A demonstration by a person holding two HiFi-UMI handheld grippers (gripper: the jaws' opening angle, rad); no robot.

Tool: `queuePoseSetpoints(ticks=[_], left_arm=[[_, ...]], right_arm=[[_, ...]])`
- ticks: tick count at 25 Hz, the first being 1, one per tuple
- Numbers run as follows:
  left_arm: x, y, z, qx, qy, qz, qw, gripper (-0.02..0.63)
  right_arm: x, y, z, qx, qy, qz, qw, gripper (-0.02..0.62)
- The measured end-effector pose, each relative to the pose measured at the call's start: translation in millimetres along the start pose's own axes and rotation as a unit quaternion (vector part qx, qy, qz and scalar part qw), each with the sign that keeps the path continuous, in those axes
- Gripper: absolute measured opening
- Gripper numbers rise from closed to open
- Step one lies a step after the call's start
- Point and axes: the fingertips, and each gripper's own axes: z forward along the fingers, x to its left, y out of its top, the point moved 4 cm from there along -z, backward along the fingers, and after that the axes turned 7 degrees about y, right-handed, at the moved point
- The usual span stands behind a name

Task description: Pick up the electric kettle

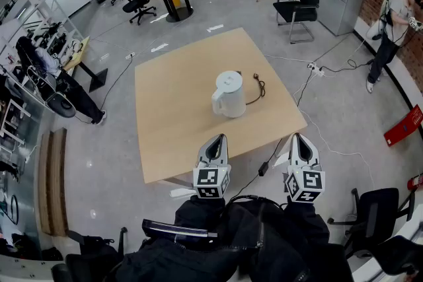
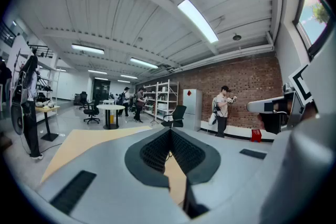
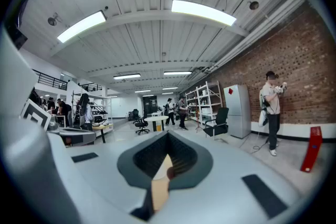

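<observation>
Kettle (image 1: 229, 94): one, white, upright near the middle of the single wooden surface (image 1: 172, 122); one black cord (image 1: 259, 86) just beside it. Two grippers: left tongs (image 1: 219, 139), right tongs (image 1: 298, 137), both clenched, empty, by the near edge, apart from it

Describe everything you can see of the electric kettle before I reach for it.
The electric kettle is white and plastic-looking, with a flat closed lid and a loop handle toward the head view's lower left. It stands upright near the middle of the light wooden table. A thin black cord lies curled beside it; whether it joins the base I cannot tell. Nothing else touches it: the left gripper and right gripper are both short of it.
</observation>
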Motion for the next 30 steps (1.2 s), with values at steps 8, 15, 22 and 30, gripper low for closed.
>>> queuePoseSetpoints(ticks=[8,15,22,30], left_arm=[[-1.5,5.8,-3.8,0.000,0.001,0.001,1.0000,0.000],[-2.6,3.1,-3.2,0.001,0.006,0.002,1.0000,0.000],[-2.0,2.3,-2.9,0.003,0.012,-0.001,0.9999,0.000],[-11.6,-0.9,-3.8,0.008,0.019,-0.002,0.9998,0.000]], right_arm=[[3.3,2.1,-2.8,0.004,0.001,-0.001,1.000,0.002],[1.1,-0.7,-1.6,0.007,0.004,-0.004,1.000,0.002],[5.3,1.4,1.6,0.004,0.015,-0.018,1.000,0.002],[0.3,-4.5,-0.8,0.022,0.027,-0.019,0.999,0.002]])
